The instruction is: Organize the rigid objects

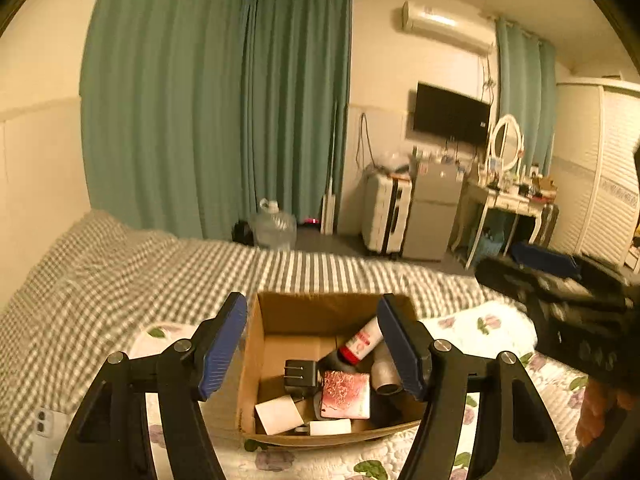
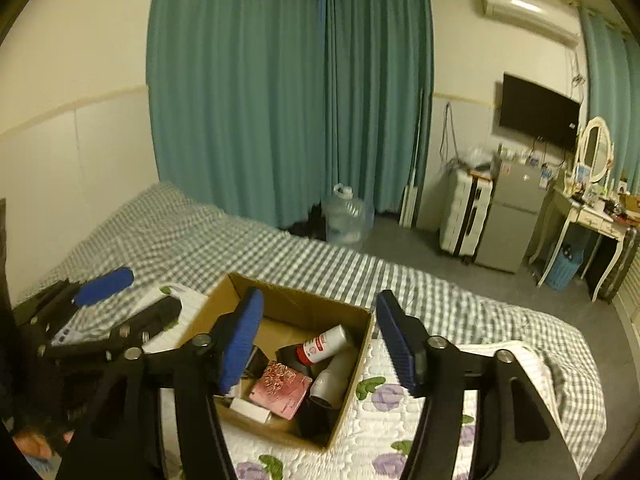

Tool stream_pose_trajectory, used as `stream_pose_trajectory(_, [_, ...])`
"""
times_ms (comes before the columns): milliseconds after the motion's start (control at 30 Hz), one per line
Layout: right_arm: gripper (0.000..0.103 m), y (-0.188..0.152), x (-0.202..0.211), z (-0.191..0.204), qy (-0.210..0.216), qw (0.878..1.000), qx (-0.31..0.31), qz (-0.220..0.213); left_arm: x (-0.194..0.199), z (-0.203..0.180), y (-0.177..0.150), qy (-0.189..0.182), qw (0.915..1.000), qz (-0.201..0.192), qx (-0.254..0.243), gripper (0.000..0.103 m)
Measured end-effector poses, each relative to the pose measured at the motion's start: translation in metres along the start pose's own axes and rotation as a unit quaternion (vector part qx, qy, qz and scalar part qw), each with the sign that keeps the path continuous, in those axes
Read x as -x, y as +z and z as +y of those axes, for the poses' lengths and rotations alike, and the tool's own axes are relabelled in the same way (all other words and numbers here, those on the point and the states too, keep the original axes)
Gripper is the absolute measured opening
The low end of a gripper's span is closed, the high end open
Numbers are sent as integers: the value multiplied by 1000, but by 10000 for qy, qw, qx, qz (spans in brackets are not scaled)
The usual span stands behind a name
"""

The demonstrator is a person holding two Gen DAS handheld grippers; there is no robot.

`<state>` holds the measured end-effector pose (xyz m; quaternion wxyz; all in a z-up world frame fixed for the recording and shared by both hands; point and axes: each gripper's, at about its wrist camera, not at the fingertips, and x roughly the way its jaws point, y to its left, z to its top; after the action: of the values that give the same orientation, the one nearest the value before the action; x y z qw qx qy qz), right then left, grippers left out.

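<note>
Lying in box: white bottle with red label, writing unreadable, is being kept inside the cardboard box on the bed, red end pointing toward the camera.
Left hand-held gripper: is being held wide open, empty.
Right hand-held gripper: is being held wide open, empty.

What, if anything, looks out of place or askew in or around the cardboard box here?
Nothing looks spilled or damaged. The cardboard box sits upright on the bed, but its contents are jumbled: the red-capped white bottle lies tilted on its side over a grey cylinder, beside the pink patterned case and black plug adapter.
</note>
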<state>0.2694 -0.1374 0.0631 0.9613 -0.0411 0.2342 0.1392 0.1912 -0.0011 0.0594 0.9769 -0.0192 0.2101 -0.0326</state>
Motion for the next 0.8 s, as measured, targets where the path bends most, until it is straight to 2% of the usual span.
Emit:
stream_pose_trajectory(133, [77,-15,40,5,-131,9995,-29,-294,34,-1,2,-413,9988,-200,194,73])
stream_pose_trajectory(233, [94,-30,56,6,-107,9990,-134,-424,53,-7,-3,-165,9991,-391,-16,73])
stream_pose_trajectory(367, [103,-45,63,7,-210,9982,-280,-477,63,-6,-18,91,9988,-469,-135,73])
stream_pose_trajectory(533, [103,-70,63,9,-409,9970,-440,-489,55,2,-52,429,9977,-500,-145,73])
stream_pose_trajectory(633, [103,-91,59,13,-554,9961,-422,-534,47,8,-74,484,9979,-418,-78,73])
stream_pose_trajectory(800, [103,-115,36,19,-520,9976,-394,-242,29,12,-85,532,9982,-252,-149,73])
